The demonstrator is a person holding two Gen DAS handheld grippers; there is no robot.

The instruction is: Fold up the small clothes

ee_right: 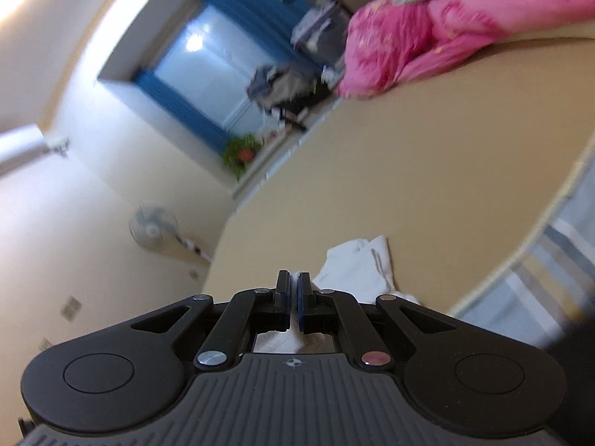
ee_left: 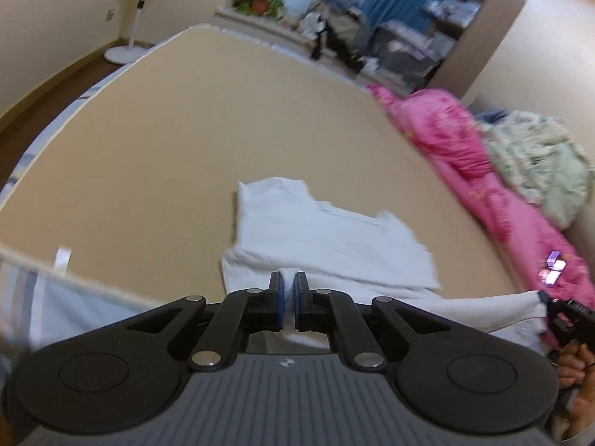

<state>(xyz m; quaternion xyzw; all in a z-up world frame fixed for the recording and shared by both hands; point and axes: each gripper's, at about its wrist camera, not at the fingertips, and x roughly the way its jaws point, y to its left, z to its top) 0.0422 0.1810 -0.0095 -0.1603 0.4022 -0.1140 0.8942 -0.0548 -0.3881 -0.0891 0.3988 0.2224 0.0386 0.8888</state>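
Note:
A small white garment (ee_left: pixel 327 238) lies on the tan bed surface (ee_left: pixel 167 141), partly folded, its near edge lifted. My left gripper (ee_left: pixel 289 278) is shut on a pinch of that near edge. My right gripper shows in the left wrist view (ee_left: pixel 546 299) at the far right, shut on another corner of the same cloth, which stretches between the two. In the tilted right wrist view my right gripper (ee_right: pixel 293 278) is shut on white fabric, and the garment (ee_right: pixel 353 260) lies just beyond it on the bed (ee_right: pixel 427 141).
A pink quilt (ee_left: pixel 457 141) and a green-patterned blanket (ee_left: pixel 539 163) are heaped along the bed's right side. A white tag (ee_left: pixel 62 258) lies at the near left. A standing fan (ee_left: pixel 137 11), a potted plant (ee_left: pixel 260 0) and piled clothes (ee_left: pixel 334 22) stand beyond the bed.

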